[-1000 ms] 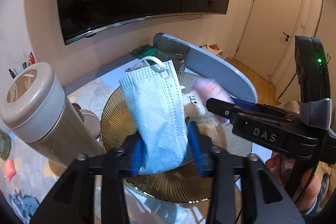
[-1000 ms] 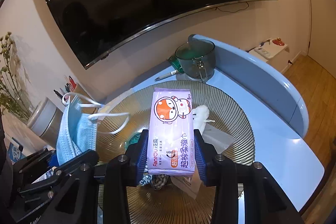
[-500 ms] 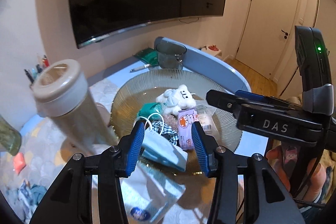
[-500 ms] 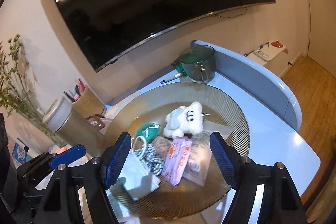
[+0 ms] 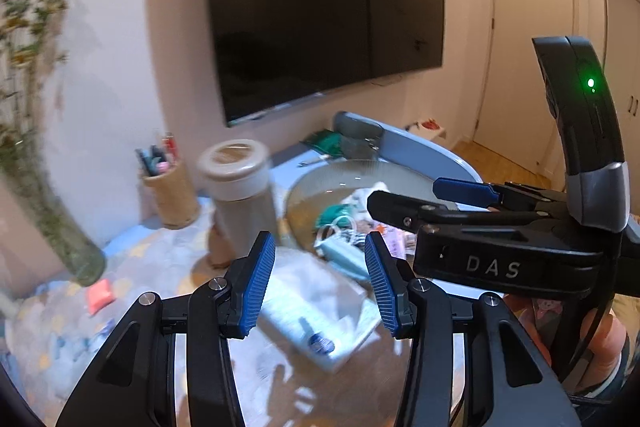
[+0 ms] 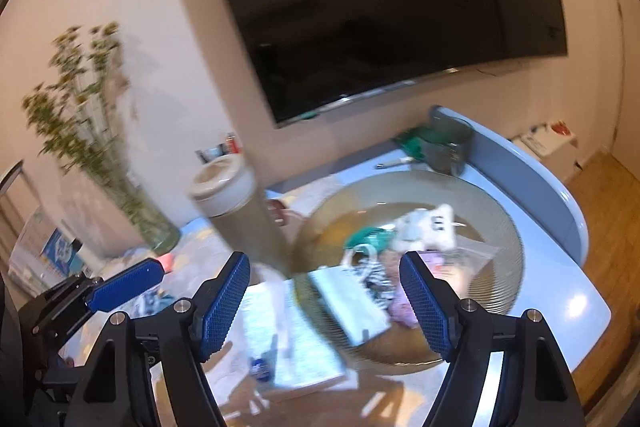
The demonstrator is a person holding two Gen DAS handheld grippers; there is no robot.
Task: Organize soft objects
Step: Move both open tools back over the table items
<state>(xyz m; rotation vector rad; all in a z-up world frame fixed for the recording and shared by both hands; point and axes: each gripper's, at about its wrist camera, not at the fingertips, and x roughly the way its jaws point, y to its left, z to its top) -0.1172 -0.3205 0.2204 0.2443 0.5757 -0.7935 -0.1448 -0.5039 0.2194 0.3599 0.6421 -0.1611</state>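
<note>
Both grippers are up off the bowl, and neither carries anything. The left gripper (image 5: 320, 279) has its blue fingers (image 5: 258, 281) released, a clear gap between them with only blurred surface behind. The right gripper (image 6: 326, 307) has just been opening its jaws and now stands spread wide, with nothing between the fingers (image 6: 424, 303).

The soft things lie down in the ribbed glass bowl (image 6: 500, 223), beyond and below both sets of fingers. In the right wrist view, the white plush toy (image 6: 426, 229) sits toward the far middle of the bowl and a green item (image 6: 366, 237) just left of it. The pale blue face mask (image 6: 350, 301) lies at the bowl's near left edge, showing in the gap between the right fingers but well past them. The purple wipes pack (image 6: 400, 303) lies right of the mask, close by the right finger's tip in the picture. A black-and-white checked cloth (image 6: 374, 279) shows between mask and pack.

In the left wrist view the mask (image 5: 340, 253) appears just above the gap between the fingers, apart from both pads. A beige lidded canister (image 5: 240, 187) stands left of the bowl. A white pack with a blue label (image 5: 316, 323) lies flat on the surface, nearer than the bowl. The picture is motion-blurred.
</note>
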